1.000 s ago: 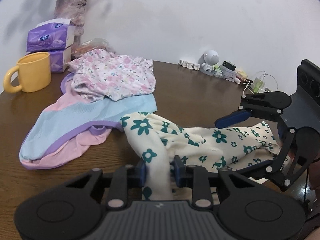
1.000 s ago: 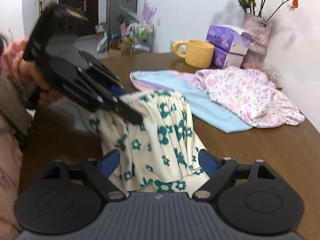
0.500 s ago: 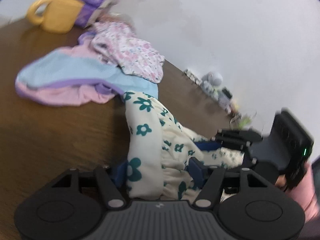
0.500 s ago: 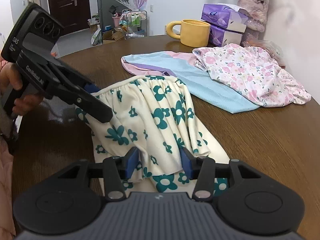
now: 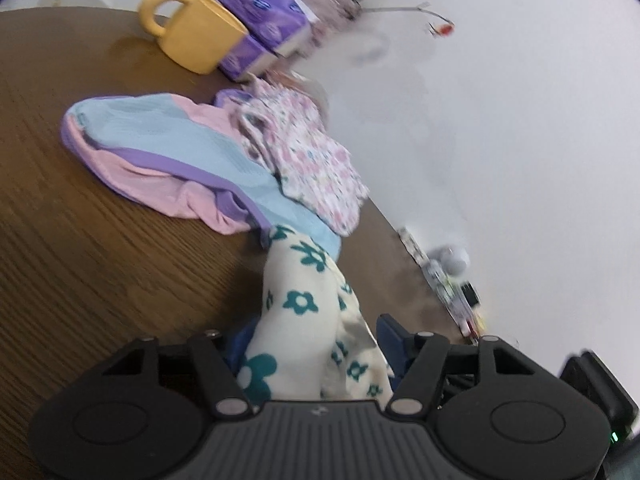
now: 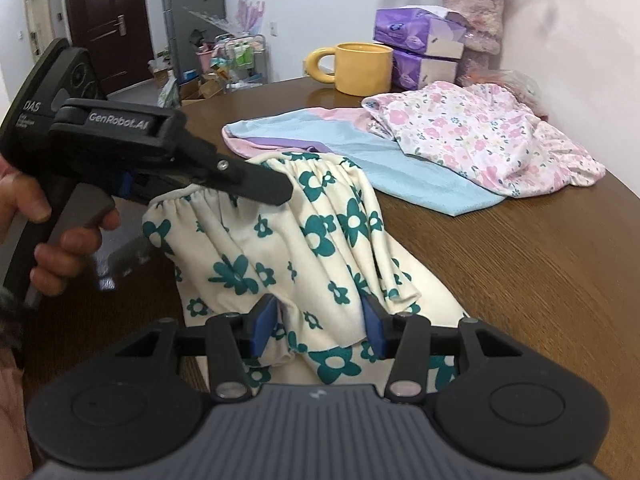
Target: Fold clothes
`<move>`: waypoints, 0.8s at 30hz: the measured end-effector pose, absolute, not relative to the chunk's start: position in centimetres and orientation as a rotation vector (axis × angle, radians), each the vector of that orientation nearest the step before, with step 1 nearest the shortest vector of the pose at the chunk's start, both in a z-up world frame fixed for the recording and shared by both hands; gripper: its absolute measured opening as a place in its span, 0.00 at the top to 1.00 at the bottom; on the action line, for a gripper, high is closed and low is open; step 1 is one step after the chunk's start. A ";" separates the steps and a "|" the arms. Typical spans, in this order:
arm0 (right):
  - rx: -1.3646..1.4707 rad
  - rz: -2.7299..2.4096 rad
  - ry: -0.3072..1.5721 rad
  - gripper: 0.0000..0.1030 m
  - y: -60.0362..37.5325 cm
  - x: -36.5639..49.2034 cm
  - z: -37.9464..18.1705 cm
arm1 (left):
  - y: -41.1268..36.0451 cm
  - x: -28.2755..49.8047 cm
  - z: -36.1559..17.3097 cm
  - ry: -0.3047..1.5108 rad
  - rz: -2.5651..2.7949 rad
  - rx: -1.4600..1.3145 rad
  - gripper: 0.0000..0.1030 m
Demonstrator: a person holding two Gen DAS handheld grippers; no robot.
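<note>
Right wrist | right gripper fingers clenched on floral garment hem | left gripper fingers grasping waistband

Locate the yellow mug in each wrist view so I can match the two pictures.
Left wrist view: the yellow mug sits at upper left on the wooden table, handle to the left, purple tissue packs just right of it.
Right wrist view: the yellow mug is upper centre, at the table's far edge, handle to the left.
Shared landmark: the purple tissue packs, beside the mug in both views.
</note>
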State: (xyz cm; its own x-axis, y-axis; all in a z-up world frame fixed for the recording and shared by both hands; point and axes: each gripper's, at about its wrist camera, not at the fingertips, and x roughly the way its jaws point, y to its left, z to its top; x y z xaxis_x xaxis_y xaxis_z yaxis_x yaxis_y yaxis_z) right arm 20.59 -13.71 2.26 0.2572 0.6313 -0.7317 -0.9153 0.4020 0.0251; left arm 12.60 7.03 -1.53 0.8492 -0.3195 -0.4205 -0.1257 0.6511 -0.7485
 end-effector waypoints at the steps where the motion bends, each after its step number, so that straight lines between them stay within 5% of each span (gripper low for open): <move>1: -0.452 1.092 0.739 0.55 -13.6 20.5 2.3 | 6.8 12.7 -1.5 0.556 -0.095 -0.864 0.44; 5: -0.438 1.066 0.734 0.55 -13.5 20.2 2.2 | 6.3 13.2 -1.8 0.544 -0.034 -0.837 0.68; 8: -0.421 1.051 0.728 0.55 -13.7 20.0 2.2 | 6.2 13.3 -1.5 0.540 -0.050 -0.787 0.76; 24: -0.240 0.865 0.717 0.45 -21.6 17.7 3.8 | 1.8 13.7 4.5 0.448 -0.133 -0.110 0.75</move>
